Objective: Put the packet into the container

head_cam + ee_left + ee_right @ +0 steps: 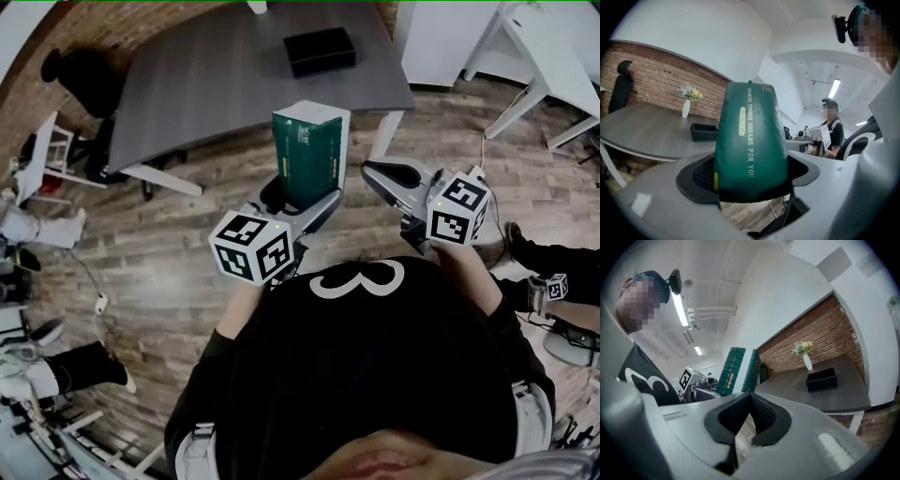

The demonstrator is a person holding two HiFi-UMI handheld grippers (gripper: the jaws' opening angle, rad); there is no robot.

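A tall dark green packet [307, 155] with white sides stands upright between the jaws of my left gripper [300, 202], which is shut on its lower part. In the left gripper view the packet [750, 140] fills the space between the two pads and hides much of the scene behind it. My right gripper [384, 178] is held beside it to the right, shut, its pads meeting with nothing between them [750, 397]. The black open container [320, 50] sits on the grey table [234, 84] ahead, well beyond both grippers, and shows again in both gripper views [704, 131] [821, 379].
A white vase with flowers [687, 107] stands on the table by the brick wall. A black chair [80, 75] is at the table's left end, a white desk [534, 47] at the far right. Another person [829, 126] is at a bench beyond.
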